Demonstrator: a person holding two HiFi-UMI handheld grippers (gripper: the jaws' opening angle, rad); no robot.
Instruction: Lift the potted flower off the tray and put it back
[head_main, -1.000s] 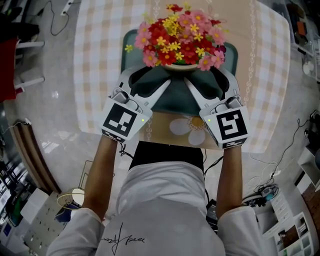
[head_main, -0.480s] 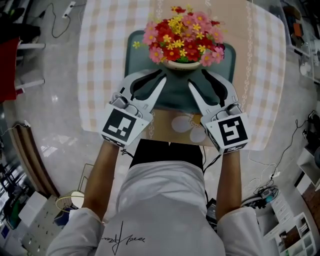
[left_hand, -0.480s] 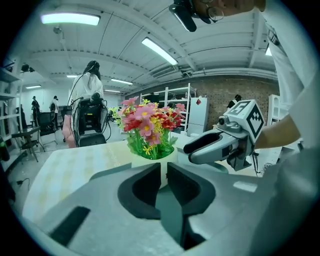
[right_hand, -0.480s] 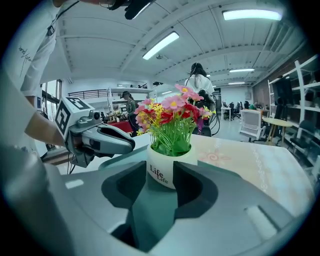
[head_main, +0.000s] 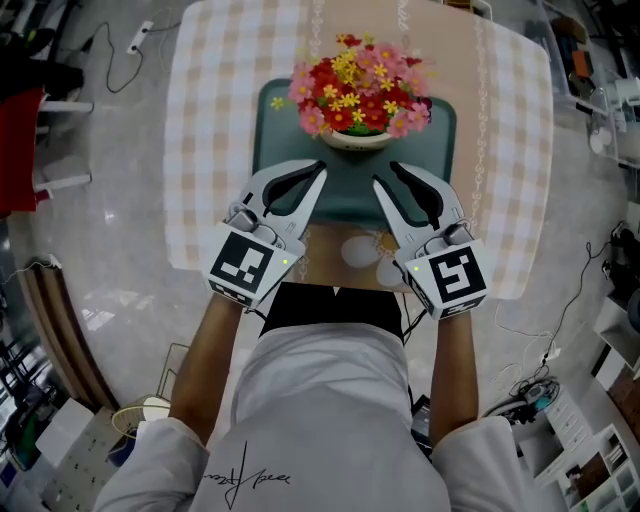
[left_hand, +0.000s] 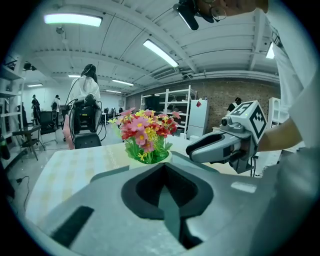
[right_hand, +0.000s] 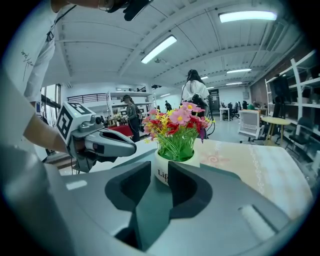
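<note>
Checked table (head_main: 215, 110): one tray (head_main: 272, 150), one potted flower (head_main: 358, 88)

The left gripper (left_hand: 165, 170) has a smooth, matt grey plastic shell, with darker matt pads (left_hand: 145, 189) inside. Just ahead of it, the flower pot (head_main: 355, 141) looks like white glazed ceramic with a slight gloss. It stands on a matt dark-teal tray (head_main: 275, 110). Beneath lies a checked woven tablecloth (head_main: 210, 120), and beyond that a polished, reflective stone floor (head_main: 110, 200).

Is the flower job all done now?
Looks done: the potted flower stands on the tray. In hand: nothing. The left gripper has just shut its jaws; the right gripper has been closing its jaws, with a gap. Neither touches the flower. Left: probably nothing.
</note>
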